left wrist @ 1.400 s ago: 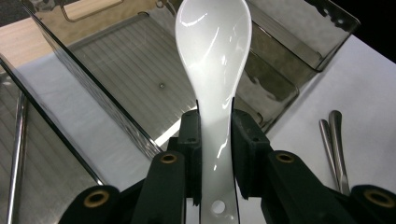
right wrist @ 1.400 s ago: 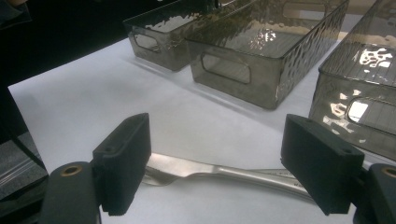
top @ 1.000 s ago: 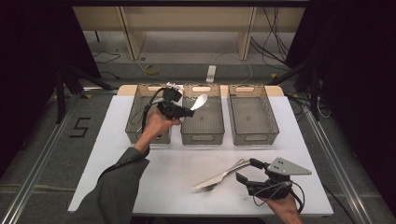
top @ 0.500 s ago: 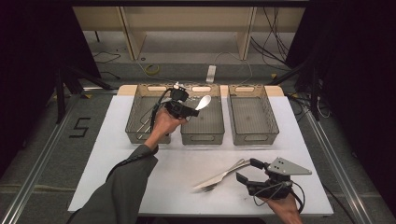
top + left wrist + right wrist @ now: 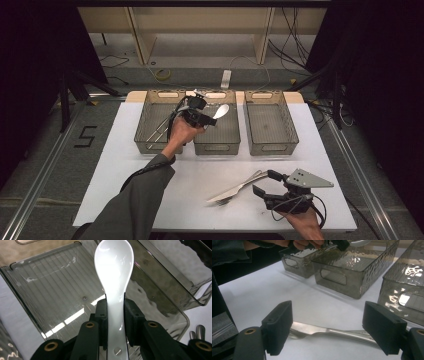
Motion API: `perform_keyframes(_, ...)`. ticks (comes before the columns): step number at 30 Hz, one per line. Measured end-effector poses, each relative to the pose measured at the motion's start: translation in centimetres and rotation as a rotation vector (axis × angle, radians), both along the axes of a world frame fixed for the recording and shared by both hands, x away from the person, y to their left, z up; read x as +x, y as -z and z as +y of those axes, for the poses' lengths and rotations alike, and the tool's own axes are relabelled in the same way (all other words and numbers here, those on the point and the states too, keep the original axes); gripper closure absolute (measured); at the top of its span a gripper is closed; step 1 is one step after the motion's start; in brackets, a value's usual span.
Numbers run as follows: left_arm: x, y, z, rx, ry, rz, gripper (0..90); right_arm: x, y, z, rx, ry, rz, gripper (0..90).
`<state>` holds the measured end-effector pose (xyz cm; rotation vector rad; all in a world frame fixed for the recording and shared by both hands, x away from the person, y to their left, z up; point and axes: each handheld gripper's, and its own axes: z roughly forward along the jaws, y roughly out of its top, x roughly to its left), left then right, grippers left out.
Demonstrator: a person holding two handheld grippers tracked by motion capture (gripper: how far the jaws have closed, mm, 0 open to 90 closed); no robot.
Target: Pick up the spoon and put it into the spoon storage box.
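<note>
My left gripper (image 5: 206,119) is shut on the handle of a white ceramic spoon (image 5: 220,111) and holds it above the middle grey bin (image 5: 216,148). In the left gripper view the spoon (image 5: 113,270) runs up between the jaws of my left gripper (image 5: 114,315), bowl forward, with the bin's bare ribbed floor (image 5: 62,295) below. My right gripper (image 5: 265,183) rests open on the white table near the front right. A metal knife and fork (image 5: 237,189) lie just left of it. In the right gripper view the knife (image 5: 342,333) lies between the wide-apart jaws, untouched.
Three grey bins stand in a row at the back. The left bin (image 5: 145,144) holds metal cutlery (image 5: 159,129), and the right bin (image 5: 272,146) looks bare inside. Metal handle ends (image 5: 196,332) peek in at the lower right of the left gripper view. White tabletop (image 5: 210,170) lies between bins and cutlery.
My left gripper has carried the spoon a little to the right, further over the middle bin. The right gripper and the knife and fork have stayed put.
</note>
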<state>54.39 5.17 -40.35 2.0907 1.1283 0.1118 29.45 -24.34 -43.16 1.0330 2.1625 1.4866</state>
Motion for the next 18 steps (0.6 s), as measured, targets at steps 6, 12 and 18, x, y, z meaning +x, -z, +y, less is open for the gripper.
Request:
perform_keyframes(6,0.4,0.1,0.0,-0.058,-0.041,0.011,58.6,0.0,0.0,-0.1,0.001,0.002,0.003,25.2)
perform_keyframes(12,0.1,-0.9,0.3,-0.073,-0.032,0.016,44.2,-0.1,0.0,-0.1,0.002,0.004,0.004,25.2)
perform_keyframes(18,-1.1,-2.0,1.0,-0.086,0.011,0.028,32.3,0.0,0.0,-0.1,-0.005,0.005,0.009,25.2)
